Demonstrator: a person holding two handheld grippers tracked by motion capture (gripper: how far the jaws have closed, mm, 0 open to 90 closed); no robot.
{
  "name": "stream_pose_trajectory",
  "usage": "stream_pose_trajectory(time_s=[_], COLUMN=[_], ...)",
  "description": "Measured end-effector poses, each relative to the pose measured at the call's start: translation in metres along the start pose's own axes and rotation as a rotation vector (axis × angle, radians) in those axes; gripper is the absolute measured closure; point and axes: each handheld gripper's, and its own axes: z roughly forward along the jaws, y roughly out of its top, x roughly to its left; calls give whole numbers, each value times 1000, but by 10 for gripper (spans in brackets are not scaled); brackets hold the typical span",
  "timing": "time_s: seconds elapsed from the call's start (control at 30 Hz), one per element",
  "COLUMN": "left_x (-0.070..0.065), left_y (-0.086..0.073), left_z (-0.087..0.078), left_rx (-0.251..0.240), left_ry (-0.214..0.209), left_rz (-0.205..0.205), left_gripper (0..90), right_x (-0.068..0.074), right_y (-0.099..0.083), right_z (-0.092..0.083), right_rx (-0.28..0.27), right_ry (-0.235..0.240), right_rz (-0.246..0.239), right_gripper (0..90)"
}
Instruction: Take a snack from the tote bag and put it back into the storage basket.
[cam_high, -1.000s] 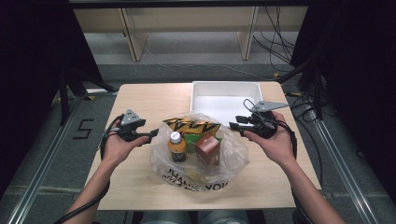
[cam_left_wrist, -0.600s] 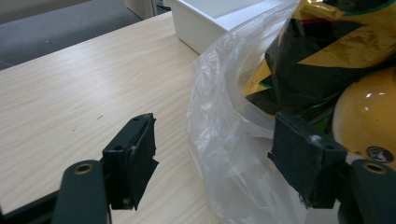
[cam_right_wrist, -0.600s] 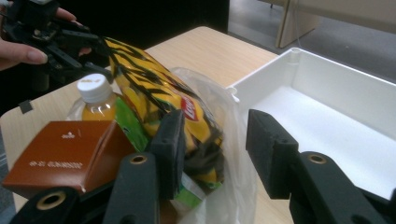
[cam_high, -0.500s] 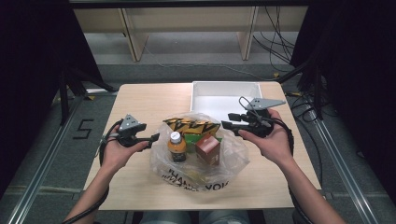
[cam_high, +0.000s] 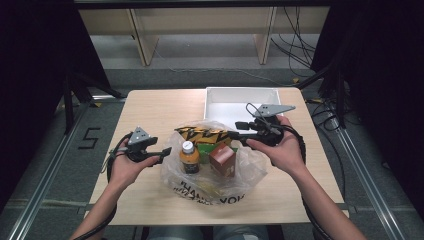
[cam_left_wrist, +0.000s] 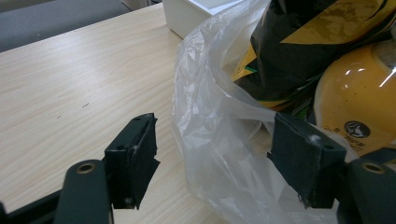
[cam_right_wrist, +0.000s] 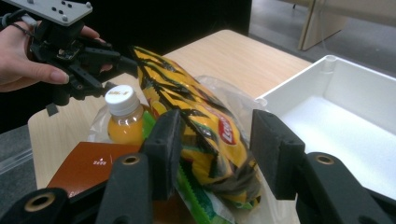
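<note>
A: Start at the left. Where is the left tool (cam_high: 161, 151) relative to the bag?

B: It sits at the left edge of the clear plastic bag (cam_high: 210, 187) on the counter (cam_high: 150, 107), pointing right toward it. In the left gripper view its jaws stand apart with a fold of the bag's film (cam_left_wrist: 210, 140) between them. The pads don't press on it, so it is released, gripping nothing.

A: And inside the bag?

B: From left to right there is an orange juice bottle (cam_high: 189, 157) standing upright, a green item I can't identify behind it, and a brown carton (cam_high: 222, 159). The yellow-and-black snack packet (cam_high: 202, 135) lies across the top at the far side, its long axis running left to right.

A: Then the right tool?

B: The right tool (cam_high: 235, 134) is at the packet's right end, pointing left along that axis. In the right gripper view the packet (cam_right_wrist: 201, 126) lies between its jaws, and they have just been opening. The pads stand clear of the packet, so it is released too.

A: Which hand is better placed for the packet?

B: The right one, I'd judge. It already straddles the packet's near end, and the white bin (cam_high: 235, 102) is just behind it.
</note>
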Motion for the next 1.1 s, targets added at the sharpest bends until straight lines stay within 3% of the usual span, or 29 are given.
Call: stream_pose_trajectory(time_s=[0.03,0.07,0.1,0.2,0.33,0.47,0.77,0.9,1.0,1.1], left_x=[0,0,-1,-1,-1,1,-3,-3,-3,-3], left_y=[0,1,1,0,-1,-2,-1,-1,-1,-1], left_z=[0,0,1,2,2,1,5,7,6,7], left_rx=[-2,13,0,-1,4,21,0,0,14,9], left_ry=[-4,-7,-5,-14,-12,-7,-18,-25,-23,-26], left_rz=[2,21,3,5,10,23,7,15,22,22], left_gripper=[309,309,309,317,318,317,326,330,331,331], right_x=[1,0,0,-4,-5,-7,-6,-7,-7,-5], right_y=[-1,-1,-2,-4,-8,-9,-8,-8,-8,-8], right_z=[3,5,8,16,25,32,30,31,31,34], right_rx=[5,21,27,41,61,70,97,98,84,62], right_ry=[3,12,13,16,23,44,7,20,7,-1], right_rz=[25,14,27,-4,40,20,-57,-108,-134,-122], right_gripper=[531,530,528,529,554,615,782,819,805,650])
